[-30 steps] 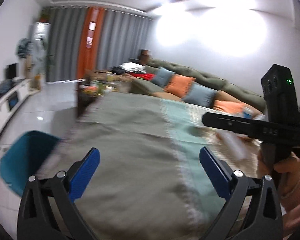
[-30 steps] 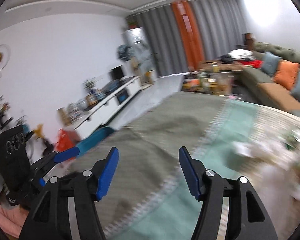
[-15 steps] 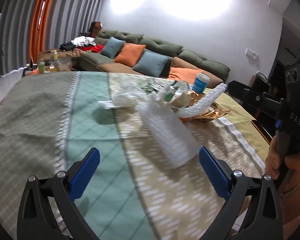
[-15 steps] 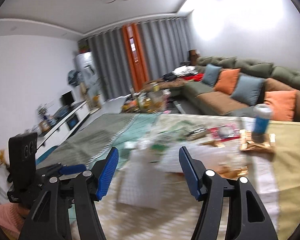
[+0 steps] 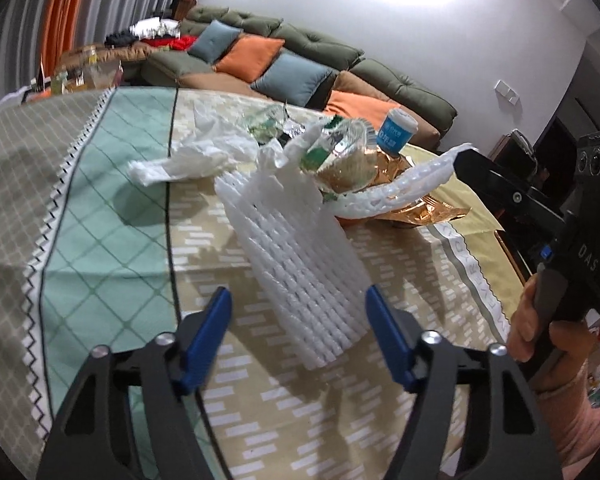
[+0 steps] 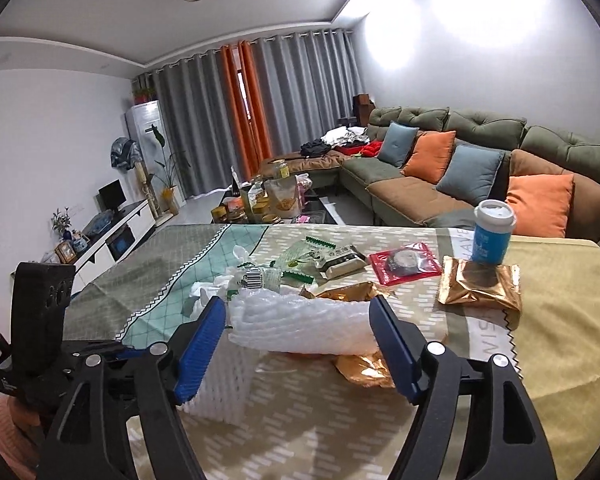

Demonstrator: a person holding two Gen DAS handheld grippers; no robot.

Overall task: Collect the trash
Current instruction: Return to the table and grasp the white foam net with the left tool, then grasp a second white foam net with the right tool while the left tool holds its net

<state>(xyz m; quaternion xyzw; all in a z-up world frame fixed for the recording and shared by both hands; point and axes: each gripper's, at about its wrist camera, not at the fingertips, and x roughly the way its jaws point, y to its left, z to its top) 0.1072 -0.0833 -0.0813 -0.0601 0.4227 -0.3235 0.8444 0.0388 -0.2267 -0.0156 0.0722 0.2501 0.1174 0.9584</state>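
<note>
A heap of trash lies on the patterned tablecloth [image 5: 111, 216]. A white foam net sleeve [image 5: 300, 248] lies with its near end between the fingers of my left gripper [image 5: 300, 320], whose jaws are closing; the pads stand just clear of it. A second, flatter foam net [image 6: 300, 324] lies between the fingers of my right gripper [image 6: 297, 340], whose jaws are opening. Behind are crumpled white plastic [image 5: 187, 160], gold wrappers [image 6: 480, 284], a red packet [image 6: 404, 262], green wrappers [image 6: 300, 260] and a blue and white cup [image 6: 492, 232]. The right gripper [image 5: 512, 200] shows at the second net's end.
A green and brown sofa [image 6: 440, 184] with orange and blue cushions runs behind the table. A low table with jars [image 6: 267, 200] stands by the curtains, a white TV cabinet [image 6: 115, 236] on the left wall. The tablecloth's edge [image 5: 476, 272] drops off at the right.
Both views swung from bare cloth onto the trash heap and moved closer. My left jaws narrowed around the foam net sleeve. My right jaws widened around the second net.
</note>
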